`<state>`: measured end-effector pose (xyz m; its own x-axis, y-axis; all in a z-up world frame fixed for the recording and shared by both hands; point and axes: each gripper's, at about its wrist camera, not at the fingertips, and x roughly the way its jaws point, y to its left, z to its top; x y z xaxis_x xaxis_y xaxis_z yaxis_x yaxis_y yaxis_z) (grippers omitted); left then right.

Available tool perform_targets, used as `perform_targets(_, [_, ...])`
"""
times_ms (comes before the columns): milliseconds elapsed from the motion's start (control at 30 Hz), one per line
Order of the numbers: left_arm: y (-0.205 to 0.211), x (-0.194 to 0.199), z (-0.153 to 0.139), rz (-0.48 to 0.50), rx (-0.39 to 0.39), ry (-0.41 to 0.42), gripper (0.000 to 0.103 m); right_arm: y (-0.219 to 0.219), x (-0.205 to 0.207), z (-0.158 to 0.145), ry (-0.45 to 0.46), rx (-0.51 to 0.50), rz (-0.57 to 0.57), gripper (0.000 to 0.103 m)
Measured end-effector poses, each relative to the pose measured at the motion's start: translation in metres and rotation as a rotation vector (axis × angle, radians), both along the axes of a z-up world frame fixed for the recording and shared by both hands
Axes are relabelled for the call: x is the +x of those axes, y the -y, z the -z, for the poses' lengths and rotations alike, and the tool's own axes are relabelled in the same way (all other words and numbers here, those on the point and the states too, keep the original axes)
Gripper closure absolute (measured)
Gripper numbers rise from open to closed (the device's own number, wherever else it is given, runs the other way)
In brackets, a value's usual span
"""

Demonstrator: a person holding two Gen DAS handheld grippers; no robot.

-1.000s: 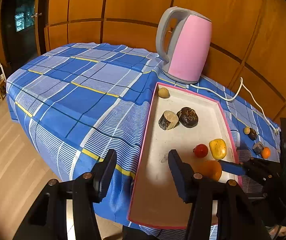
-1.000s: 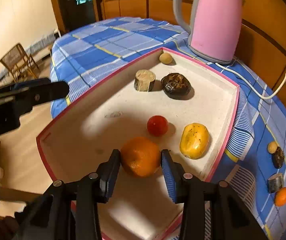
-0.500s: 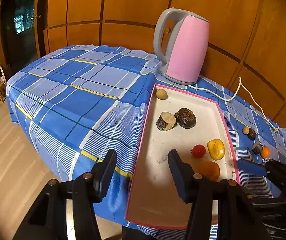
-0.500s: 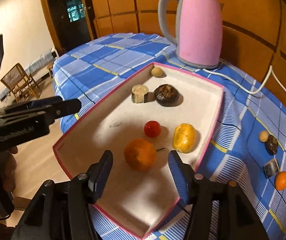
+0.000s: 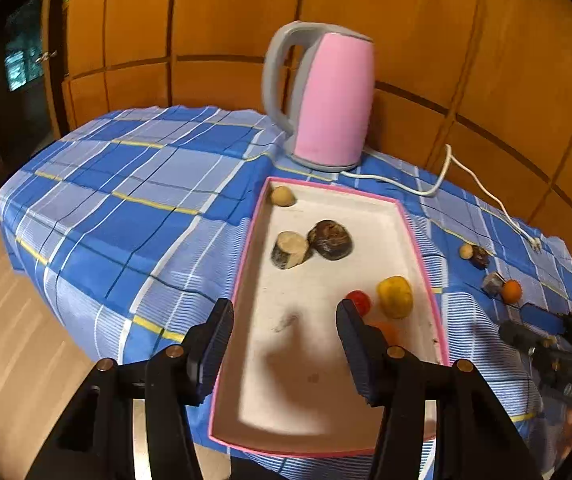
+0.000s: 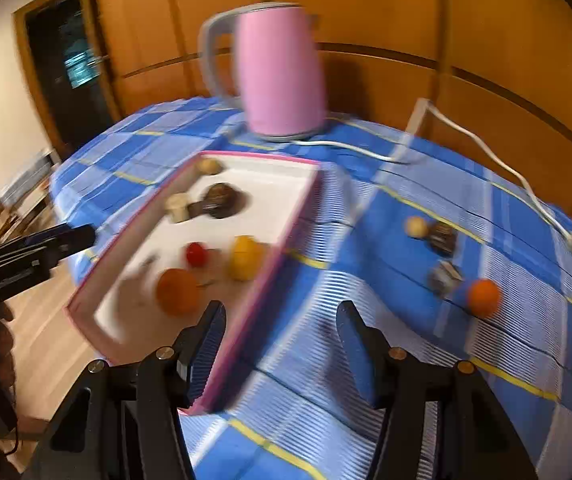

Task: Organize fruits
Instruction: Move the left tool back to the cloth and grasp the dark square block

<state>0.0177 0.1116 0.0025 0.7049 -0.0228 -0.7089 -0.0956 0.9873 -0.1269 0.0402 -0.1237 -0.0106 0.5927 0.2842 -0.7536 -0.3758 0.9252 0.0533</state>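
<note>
A pink-rimmed white tray (image 5: 406, 216) (image 6: 281, 248) holds an orange (image 6: 177, 291), a red fruit (image 5: 360, 299) (image 6: 195, 254), a yellow fruit (image 5: 396, 297) (image 6: 245, 258), a log-like piece (image 5: 289, 249), a dark brown fruit (image 5: 330, 239) and a small tan one (image 5: 282, 196). On the cloth to the right lie a small orange (image 6: 484, 297) (image 5: 511, 291), a grey-brown piece (image 6: 444, 277), a dark fruit (image 6: 442, 237) and a tan ball (image 6: 416, 226). My left gripper (image 5: 283, 332) is open and empty over the tray's near end. My right gripper (image 6: 281, 336) is open and empty, above the cloth beside the tray's right rim.
A pink kettle (image 5: 326, 100) (image 6: 281, 76) stands behind the tray, its white cord (image 5: 486, 196) trailing right over the blue checked tablecloth (image 5: 125, 200). Wooden panelling backs the table. The table's left and near edges drop to the floor.
My right gripper opened, let go of the orange in the tray, then pulled back and swung right toward the loose fruits on the cloth. The left gripper drew back slightly.
</note>
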Motion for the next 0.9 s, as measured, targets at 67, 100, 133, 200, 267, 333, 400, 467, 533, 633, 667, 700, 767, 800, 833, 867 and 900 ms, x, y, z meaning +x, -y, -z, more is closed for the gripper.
perform_targets(67, [0.004, 0.000, -0.002, 0.013, 0.006, 0.009, 0.049, 0.015, 0.000, -0.002, 0.003, 0.013, 0.046, 0.045])
perform_targets(100, [0.006, 0.001, -0.002, 0.021, 0.004, 0.009, 0.049, 0.022, 0.001, -0.001, 0.001, 0.015, 0.070, 0.045])
perform_targets(133, [0.008, 0.002, -0.002, 0.030, 0.000, 0.007, 0.049, 0.030, 0.001, -0.002, 0.002, 0.014, 0.099, 0.045])
perform_targets(200, [0.012, 0.003, -0.003, 0.042, 0.002, -0.004, 0.049, 0.043, 0.003, -0.002, 0.000, 0.017, 0.148, 0.045])
perform_targets(267, [0.018, 0.002, -0.005, 0.058, 0.010, 0.005, 0.049, 0.054, 0.005, -0.002, -0.007, 0.027, 0.187, 0.045])
perform_targets(333, [0.023, 0.000, -0.006, 0.070, 0.016, 0.007, 0.049, 0.065, 0.003, -0.003, 0.001, 0.046, 0.221, 0.045])
perform_targets(400, [0.028, 0.000, -0.005, 0.079, 0.013, 0.001, 0.049, 0.072, 0.001, -0.004, 0.004, 0.044, 0.236, 0.045])
perform_targets(467, [0.034, 0.001, -0.004, 0.097, 0.026, -0.005, 0.049, 0.077, -0.002, -0.004, 0.013, 0.039, 0.247, 0.045])
perform_targets(533, [0.039, 0.001, -0.005, 0.112, 0.016, 0.001, 0.049, 0.082, -0.004, -0.002, 0.016, 0.024, 0.261, 0.045])
perform_targets(633, [0.045, 0.002, -0.004, 0.130, 0.022, -0.007, 0.049, 0.095, -0.005, -0.001, 0.009, 0.028, 0.308, 0.045])
perform_targets(667, [0.047, 0.002, -0.004, 0.137, 0.014, -0.005, 0.049, 0.100, -0.005, 0.000, 0.005, 0.028, 0.328, 0.045])
perform_targets(700, [0.049, 0.002, -0.004, 0.144, 0.011, -0.004, 0.049, 0.105, -0.007, 0.000, 0.003, 0.024, 0.349, 0.045])
perform_targets(767, [0.053, 0.004, -0.003, 0.157, 0.016, -0.005, 0.049, 0.116, -0.009, -0.001, 0.004, 0.030, 0.380, 0.045])
perform_targets(800, [0.055, 0.005, -0.003, 0.163, 0.016, -0.009, 0.049, 0.121, -0.011, -0.001, 0.005, 0.032, 0.401, 0.045])
perform_targets(833, [0.058, 0.007, -0.002, 0.170, 0.013, -0.016, 0.049, 0.127, -0.012, -0.001, 0.008, 0.030, 0.422, 0.045])
perform_targets(867, [0.062, 0.009, -0.002, 0.181, 0.006, -0.022, 0.049, 0.132, -0.013, -0.001, 0.007, 0.026, 0.440, 0.045])
perform_targets(900, [0.066, 0.010, -0.002, 0.192, 0.004, -0.020, 0.049, 0.140, -0.014, 0.000, 0.003, 0.025, 0.468, 0.045])
